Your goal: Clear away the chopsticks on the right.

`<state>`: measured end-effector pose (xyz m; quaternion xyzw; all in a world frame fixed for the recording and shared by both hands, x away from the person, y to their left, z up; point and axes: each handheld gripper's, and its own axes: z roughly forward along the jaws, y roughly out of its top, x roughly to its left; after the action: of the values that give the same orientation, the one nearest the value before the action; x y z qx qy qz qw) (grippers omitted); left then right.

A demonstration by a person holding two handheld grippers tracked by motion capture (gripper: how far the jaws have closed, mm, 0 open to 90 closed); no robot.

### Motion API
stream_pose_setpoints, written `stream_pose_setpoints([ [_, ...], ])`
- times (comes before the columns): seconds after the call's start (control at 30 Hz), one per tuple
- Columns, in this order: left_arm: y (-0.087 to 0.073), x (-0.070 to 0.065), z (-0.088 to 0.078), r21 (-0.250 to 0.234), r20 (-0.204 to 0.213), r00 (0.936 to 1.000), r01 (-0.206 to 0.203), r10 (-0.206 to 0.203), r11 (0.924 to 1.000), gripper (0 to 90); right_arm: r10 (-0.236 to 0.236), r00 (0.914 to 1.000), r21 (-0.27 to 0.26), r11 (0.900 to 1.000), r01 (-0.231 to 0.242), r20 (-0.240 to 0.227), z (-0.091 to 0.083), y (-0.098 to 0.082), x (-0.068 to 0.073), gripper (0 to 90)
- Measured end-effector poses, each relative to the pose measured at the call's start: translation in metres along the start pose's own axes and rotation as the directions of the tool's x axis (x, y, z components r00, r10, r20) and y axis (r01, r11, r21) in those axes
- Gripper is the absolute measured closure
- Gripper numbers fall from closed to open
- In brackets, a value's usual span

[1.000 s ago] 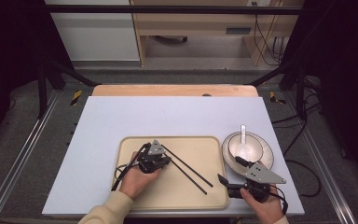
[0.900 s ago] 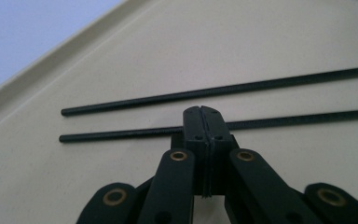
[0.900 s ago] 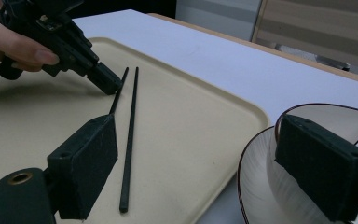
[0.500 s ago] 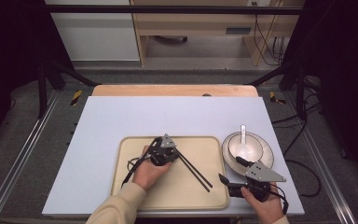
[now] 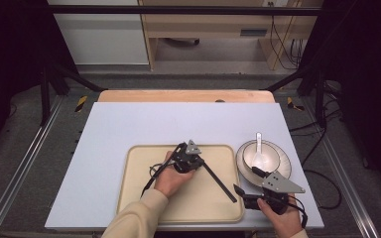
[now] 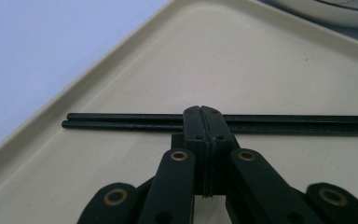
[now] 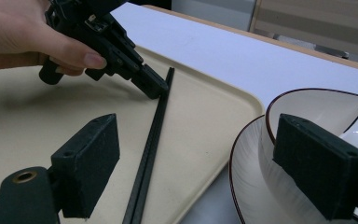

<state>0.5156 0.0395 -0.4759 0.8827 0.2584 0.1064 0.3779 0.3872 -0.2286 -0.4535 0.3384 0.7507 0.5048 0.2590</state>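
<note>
**Tray with chopsticks, two tools in attendance**

Landmark: beige tray [image 5: 144, 198] on the counter [image 5: 129, 124]. Pair of black chopsticks [image 5: 218, 179] lies side by side on the tray's right half. Left tool [image 6: 203, 112], jaws pressed together with nothing between, its tip touching the chopsticks. Right tool [image 7: 223, 163], jaws wide and empty, hovers at the tray's right edge. Bowl [image 5: 273, 154] with white spoon [image 5: 258, 148] stands just right of the tray.
</note>
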Motion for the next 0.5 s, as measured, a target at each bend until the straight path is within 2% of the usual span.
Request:
stream_pose_setpoints([
  [0.33,0.013,-0.020,0.016,-0.012,0.040,0.9986,-0.035,0.035,0.9993,89.3,-0.005,1.0000,-0.002,1.000,0.005,-0.002,-0.001,0.000,0.000,14.4],
  [0.4,0.015,-0.025,0.020,-0.027,0.048,0.9985,-0.026,0.027,0.9993,89.3,-0.003,1.0000,0.002,1.000,0.003,-0.002,-0.001,0.000,0.000,14.5],
  [0.43,0.017,-0.027,0.021,-0.022,0.052,0.9979,-0.038,0.039,0.9990,89.2,-0.003,1.0000,0.002,1.000,0.003,-0.002,-0.001,0.000,0.000,14.4],
  [0.5,0.019,-0.030,0.023,-0.027,0.060,0.9974,-0.038,0.039,0.9989,89.2,-0.004,1.0000,0.003,1.000,0.004,-0.003,-0.001,0.000,0.000,14.5],
])
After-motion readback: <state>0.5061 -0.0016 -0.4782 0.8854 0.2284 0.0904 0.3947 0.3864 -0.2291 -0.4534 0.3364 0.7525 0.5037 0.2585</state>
